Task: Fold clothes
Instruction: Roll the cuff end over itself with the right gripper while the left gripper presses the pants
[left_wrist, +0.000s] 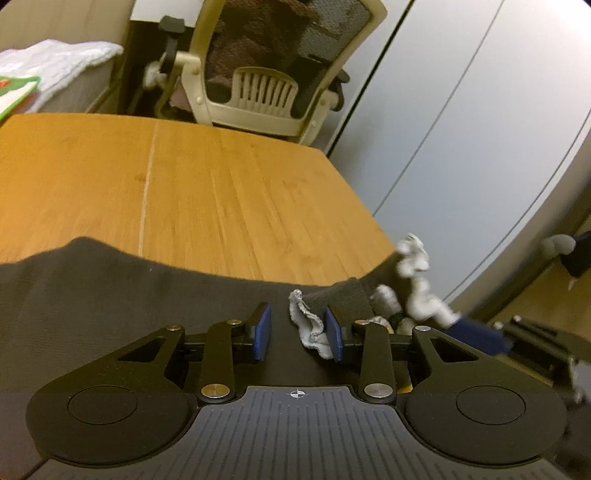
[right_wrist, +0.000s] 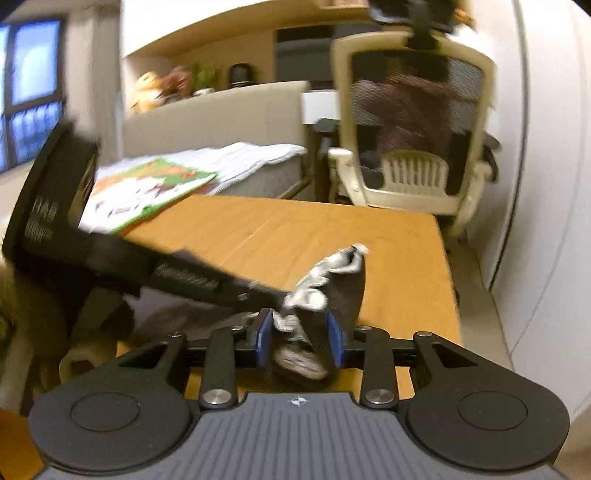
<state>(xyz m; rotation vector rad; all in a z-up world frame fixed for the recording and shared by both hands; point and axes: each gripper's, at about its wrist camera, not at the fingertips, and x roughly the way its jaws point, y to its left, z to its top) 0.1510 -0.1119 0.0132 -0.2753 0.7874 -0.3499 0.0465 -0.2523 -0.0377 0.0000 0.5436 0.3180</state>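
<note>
A dark grey garment (left_wrist: 110, 288) lies on the near part of the wooden table (left_wrist: 221, 192). Its white drawstring (left_wrist: 312, 325) sits between the blue pads of my left gripper (left_wrist: 298, 330), whose jaws stand apart over the cloth. My right gripper (right_wrist: 300, 341) has its jaws around a bunched dark waistband (right_wrist: 340, 291) with white cord (right_wrist: 321, 273), lifted off the table (right_wrist: 295, 229). The right gripper's blue tip (left_wrist: 476, 332) shows at the right of the left wrist view; the left gripper's black body (right_wrist: 110, 251) crosses the right wrist view.
A beige mesh office chair (left_wrist: 266, 74) stands at the table's far edge. A bed with a white blanket (right_wrist: 251, 158) and a green picture book (right_wrist: 147, 188) lies at the left. A white wardrobe (left_wrist: 461, 110) is on the right.
</note>
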